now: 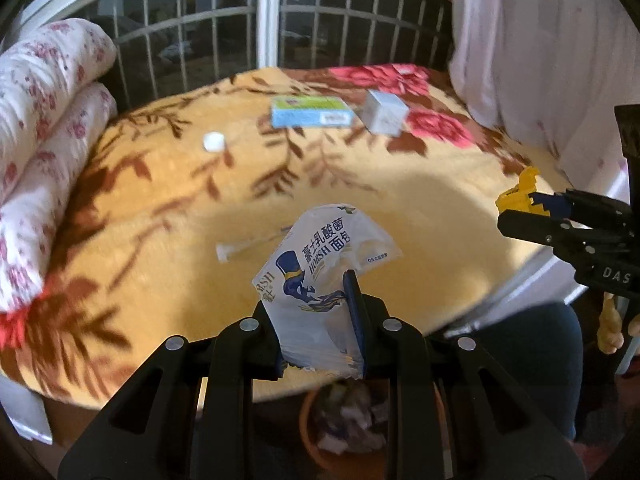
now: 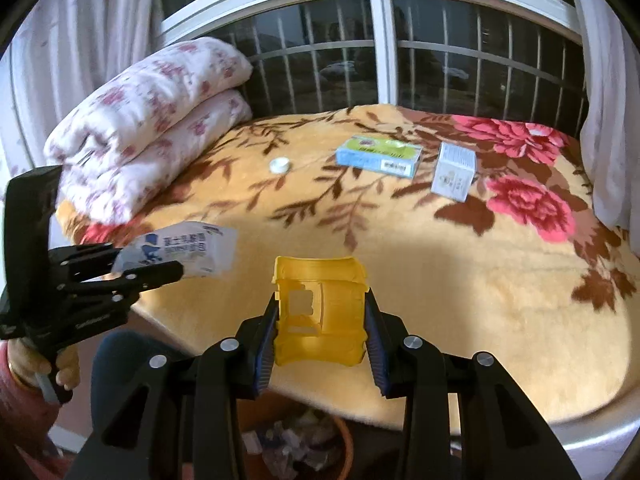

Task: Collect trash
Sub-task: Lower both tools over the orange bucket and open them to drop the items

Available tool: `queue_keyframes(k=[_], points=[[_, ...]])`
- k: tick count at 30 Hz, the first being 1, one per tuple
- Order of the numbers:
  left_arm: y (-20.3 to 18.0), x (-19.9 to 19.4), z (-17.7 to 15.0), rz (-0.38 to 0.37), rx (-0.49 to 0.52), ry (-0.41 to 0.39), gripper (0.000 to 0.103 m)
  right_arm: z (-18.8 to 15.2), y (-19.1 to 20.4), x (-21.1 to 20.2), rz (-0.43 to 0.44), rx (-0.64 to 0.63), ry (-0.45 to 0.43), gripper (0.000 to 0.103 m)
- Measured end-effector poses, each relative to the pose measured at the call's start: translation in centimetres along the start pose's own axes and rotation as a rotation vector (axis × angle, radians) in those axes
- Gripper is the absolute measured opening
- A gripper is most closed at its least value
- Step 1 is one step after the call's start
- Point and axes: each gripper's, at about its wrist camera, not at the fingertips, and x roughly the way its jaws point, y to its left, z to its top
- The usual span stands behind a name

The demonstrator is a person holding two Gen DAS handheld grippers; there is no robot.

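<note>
Right now the left gripper [image 1: 316, 320] is clamped on a bread wrapper [image 1: 320, 276], jaws nearly together w/ the thin film pinched at its lower part, the rest sticking up past the tips. The right gripper [image 2: 320, 328] is clamped on a yellow plastic piece [image 2: 320, 312], pads pressing both its sides, jaws partly apart because the piece is wide.

Handling, my guess: the wrapper is v. light, limp and slick, so it'll flop and could slide out; a bunched pinch near the middle grips better than an edge. The yellow piece looks like a stiff, hollow, thin-walled shell, light, prob. crushable; the side walls are the right place to hold.

Just below both grippers sits an orange bin [image 1: 316, 432] w/ crumpled trash in it, at the bed edge. Further ahead on the floral blanket [image 2: 460, 280]: a clear plastic strip [image 1: 240, 248], a white cap [image 2: 280, 165], a blue-green box [image 2: 380, 156], a white box [image 2: 454, 176].

Views differ: only the left wrist cam shows the clear strip. The right wrist cam shows the yellow piece's cut-out window and the person's hand [image 2: 60, 372] on the left handle.
</note>
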Motion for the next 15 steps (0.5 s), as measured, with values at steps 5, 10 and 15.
queue_keyframes(k=[5, 10, 15], points=[[-1.6, -0.3, -3.0, -0.044, 0.051, 0.059, 0.023, -3.7, 1.6, -1.3, 0.037, -0.043, 0.042, 0.039], [-2.6, 1.1, -6.4, -0.069, 0.066, 0.155, 0.023, -7.0, 2.5, -0.8, 0.058, -0.057, 0.111, 0.039], [-2.9, 4.1, -9.6, -0.082, 0.056, 0.273, 0.023, -9.8, 2.3, 1.4, 0.076, -0.037, 0.212, 0.039]])
